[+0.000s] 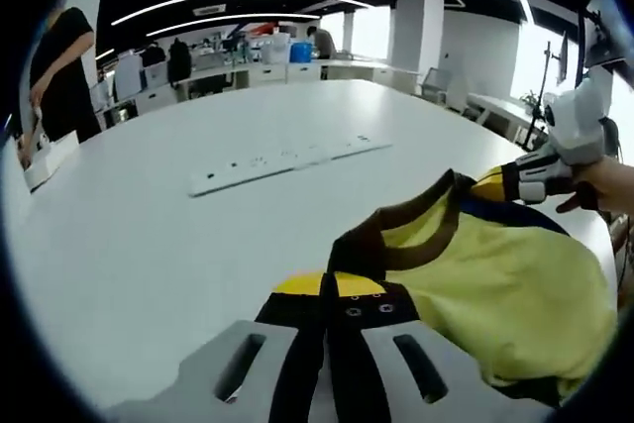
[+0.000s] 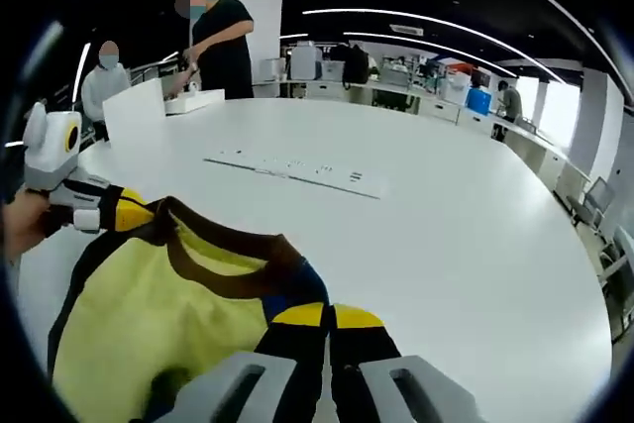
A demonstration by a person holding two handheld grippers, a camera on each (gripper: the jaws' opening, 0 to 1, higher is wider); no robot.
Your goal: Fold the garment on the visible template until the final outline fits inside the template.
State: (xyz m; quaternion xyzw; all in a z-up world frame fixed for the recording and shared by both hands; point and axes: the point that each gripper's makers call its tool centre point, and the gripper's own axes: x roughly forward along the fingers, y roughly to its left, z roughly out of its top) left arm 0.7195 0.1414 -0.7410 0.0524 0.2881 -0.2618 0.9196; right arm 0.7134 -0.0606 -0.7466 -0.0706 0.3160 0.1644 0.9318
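Jaws of our left gripper [image 1: 332, 294] rise from the bottom centre of the left gripper view, black with yellow tips, pressed together on the dark brown collar band of the garment [image 1: 495, 284]. That garment is a soft yellow shirt with dark ribbed trim and a patch of navy near the shoulder, and it hangs in loose folds across the lower right of the frame. At the right edge our right gripper [image 1: 495, 183], white-bodied with a yellow tip, pinches the far shoulder.

In the right gripper view the right gripper [image 2: 327, 319] likewise has its yellow-tipped jaws closed on the brown collar at bottom centre, with the shirt [image 2: 149, 314] sagging to the lower left. The left gripper [image 2: 124, 213] clamps the other shoulder at left.

Beyond lies a smooth white table [image 1: 149, 235]. A flat white strip [image 1: 287, 160] with small dark marks lies well apart on it.
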